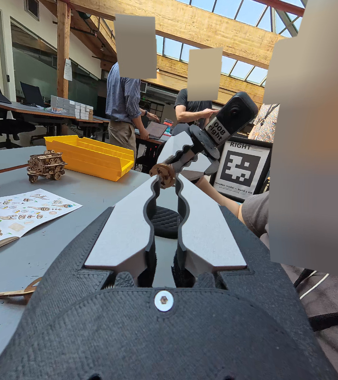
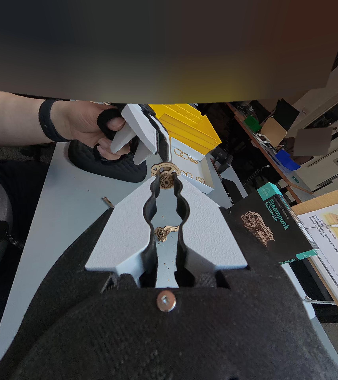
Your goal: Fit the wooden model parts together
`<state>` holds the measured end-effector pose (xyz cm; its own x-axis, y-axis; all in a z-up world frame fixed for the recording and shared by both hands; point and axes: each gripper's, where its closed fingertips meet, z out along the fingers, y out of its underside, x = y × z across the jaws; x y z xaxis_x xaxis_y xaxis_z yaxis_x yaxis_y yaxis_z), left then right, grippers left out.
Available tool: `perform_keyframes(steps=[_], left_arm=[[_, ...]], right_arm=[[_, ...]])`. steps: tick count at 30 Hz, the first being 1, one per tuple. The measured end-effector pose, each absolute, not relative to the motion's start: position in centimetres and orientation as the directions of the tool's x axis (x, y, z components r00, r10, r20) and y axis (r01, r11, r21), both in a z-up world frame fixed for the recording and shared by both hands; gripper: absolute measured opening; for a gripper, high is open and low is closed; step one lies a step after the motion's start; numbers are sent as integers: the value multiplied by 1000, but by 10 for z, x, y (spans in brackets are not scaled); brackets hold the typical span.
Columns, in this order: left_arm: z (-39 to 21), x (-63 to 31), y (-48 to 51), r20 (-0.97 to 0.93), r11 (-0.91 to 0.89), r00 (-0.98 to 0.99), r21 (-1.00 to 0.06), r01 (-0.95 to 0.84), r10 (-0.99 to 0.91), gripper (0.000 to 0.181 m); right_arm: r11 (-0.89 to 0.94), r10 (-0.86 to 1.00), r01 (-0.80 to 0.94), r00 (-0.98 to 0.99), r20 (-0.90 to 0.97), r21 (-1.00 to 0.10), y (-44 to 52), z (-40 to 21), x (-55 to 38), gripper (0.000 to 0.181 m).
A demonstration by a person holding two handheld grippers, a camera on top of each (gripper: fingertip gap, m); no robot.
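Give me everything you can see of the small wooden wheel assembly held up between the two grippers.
The wooden wheel assembly is pale laser-cut plywood: a larger round disc with curved cut-outs and a smaller engraved disc with a square centre hole in front of it, seemingly on one short axle. It hangs in the air above the grey table. The right gripper pinches it at its fingertips, and the left gripper closes on it from the opposite side. In the left wrist view it sits tilted, discs edge-on.

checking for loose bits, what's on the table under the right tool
Seen between the right tool's fingers, a small wooden gear piece and wood crumbs lie on the grey table. The tool's black body hides the rest.
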<state>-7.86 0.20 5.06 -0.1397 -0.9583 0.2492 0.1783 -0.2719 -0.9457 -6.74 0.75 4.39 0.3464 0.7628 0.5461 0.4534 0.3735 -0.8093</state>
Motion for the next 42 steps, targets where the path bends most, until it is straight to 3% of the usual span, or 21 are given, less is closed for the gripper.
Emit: perform_keyframes(steps=[11,20,25,29,34,42], left_arm=[[42,-71,-5,264,-286,-164,-949,133,-951,7],[31,-78,5,272,-282,-100,-955,95,-957,21],[-18,-99,53,170,-187,161,-977,-98,-972,26],[-61,-101,79,56,-124,203,-931,-342,-978,36],[-103,-93,110,-270,200,33,-784,-588,-962,43],[-138,-69,140,-368,491,-328,-585,-646,-870,36]], right_arm=[[408,745,469,325,583,-783,2,43,-71,11],[439,720,454,339,606,-775,1,39,-66,11],[429,646,547,370,667,-719,16,16,-43,11],[342,599,666,390,699,-664,49,-26,-16,11],[315,619,655,406,672,-686,61,-58,-20,11],[274,728,430,491,478,-860,56,-53,-19,11]])
